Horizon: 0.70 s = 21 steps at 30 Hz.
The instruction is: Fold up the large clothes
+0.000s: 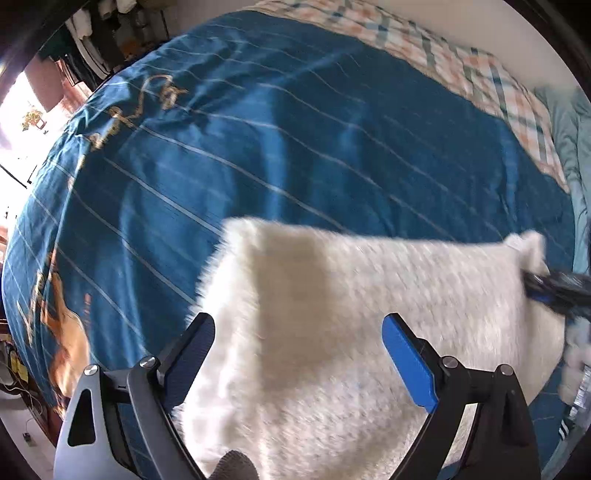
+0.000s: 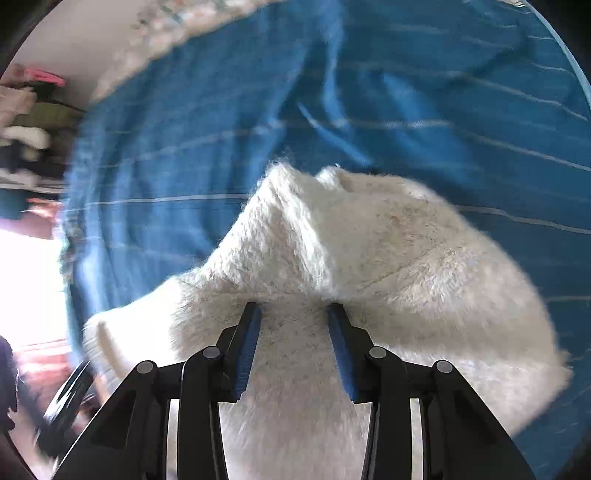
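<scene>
A fluffy white garment (image 1: pixel 332 314) lies on the blue striped bedcover (image 1: pixel 258 129). My left gripper (image 1: pixel 299 332) is open, its jaws wide apart just above the garment's near part. The right gripper shows at the right edge of the left wrist view (image 1: pixel 554 291), at the garment's far right corner. In the right wrist view the right gripper (image 2: pixel 294 314) has its jaws partly closed, with a raised fold of the white garment (image 2: pixel 369 258) bunched between them. The view is blurred by motion.
A plaid sheet or pillow (image 1: pixel 480 70) lies along the bed's far side. Grey-green cloth (image 1: pixel 569 140) lies at the right. Hanging clothes (image 1: pixel 107 33) and a bright window (image 1: pixel 22 122) are on the left beyond the bed.
</scene>
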Each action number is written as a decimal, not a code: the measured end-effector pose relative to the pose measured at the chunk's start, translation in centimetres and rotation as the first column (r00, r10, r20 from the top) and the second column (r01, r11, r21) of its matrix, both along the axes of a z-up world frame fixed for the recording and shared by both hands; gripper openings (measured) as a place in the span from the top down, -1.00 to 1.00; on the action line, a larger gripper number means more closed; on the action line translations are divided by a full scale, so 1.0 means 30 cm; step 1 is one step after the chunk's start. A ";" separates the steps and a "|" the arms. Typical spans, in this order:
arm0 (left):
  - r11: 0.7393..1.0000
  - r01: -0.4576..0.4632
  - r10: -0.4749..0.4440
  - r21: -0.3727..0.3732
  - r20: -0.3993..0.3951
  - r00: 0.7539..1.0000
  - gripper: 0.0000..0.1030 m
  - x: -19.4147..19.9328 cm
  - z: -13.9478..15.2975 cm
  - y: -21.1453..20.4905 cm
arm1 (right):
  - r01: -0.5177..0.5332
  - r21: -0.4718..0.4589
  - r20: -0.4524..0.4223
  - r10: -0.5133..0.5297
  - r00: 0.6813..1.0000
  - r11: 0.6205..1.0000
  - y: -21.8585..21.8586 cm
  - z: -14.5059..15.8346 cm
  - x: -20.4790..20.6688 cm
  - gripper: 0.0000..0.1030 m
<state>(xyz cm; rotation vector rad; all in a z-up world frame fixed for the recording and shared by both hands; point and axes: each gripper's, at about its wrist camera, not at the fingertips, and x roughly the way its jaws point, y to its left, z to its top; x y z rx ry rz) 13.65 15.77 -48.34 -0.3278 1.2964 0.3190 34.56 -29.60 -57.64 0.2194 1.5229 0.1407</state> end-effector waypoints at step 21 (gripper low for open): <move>0.988 0.067 -0.062 0.139 -0.040 0.997 -1.00 0.014 -0.256 -0.224 | 0.530 0.416 -0.103 -0.541 0.834 0.739 -0.703 -0.017 -0.596 -0.50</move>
